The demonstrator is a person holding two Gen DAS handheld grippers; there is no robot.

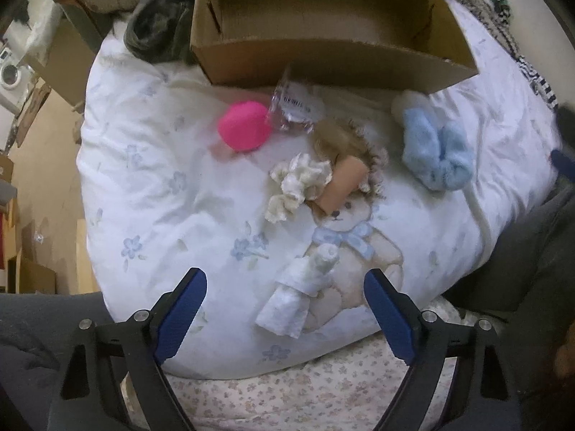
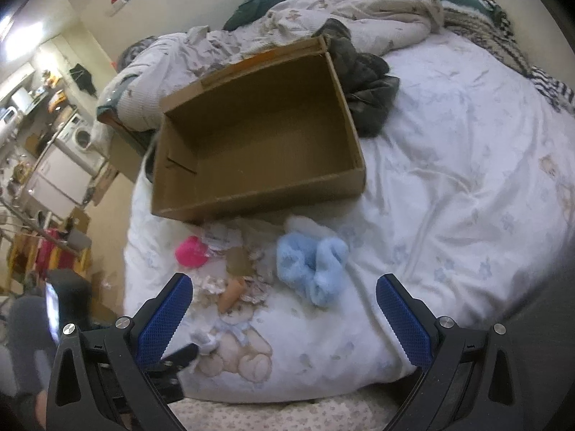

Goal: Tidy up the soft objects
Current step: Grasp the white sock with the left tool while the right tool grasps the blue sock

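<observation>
An open cardboard box (image 1: pixel 323 61) stands empty on the bed; it also shows in the right wrist view (image 2: pixel 258 194). In front of it lie a pink ball (image 1: pixel 244 129), a clear plastic packet (image 1: pixel 294 106), a cream scrunchie (image 1: pixel 298 183), a tan roll (image 1: pixel 341 186), a fluffy blue item (image 1: pixel 435 147) and a rolled white cloth (image 1: pixel 302 287). My left gripper (image 1: pixel 285 312) is open, low over the white cloth. My right gripper (image 2: pixel 284 319) is open and empty, above the fluffy blue item (image 2: pixel 312 262) and the pink ball (image 2: pixel 192 251).
The white duvet (image 1: pixel 161 179) has a teddy-bear print (image 1: pixel 355 248). A dark garment (image 2: pixel 363 82) lies beside the box. Crumpled bedding (image 2: pixel 359 10) lies behind it. The bed edge drops to the floor at left, with furniture and a washing machine (image 2: pixel 81 136) beyond.
</observation>
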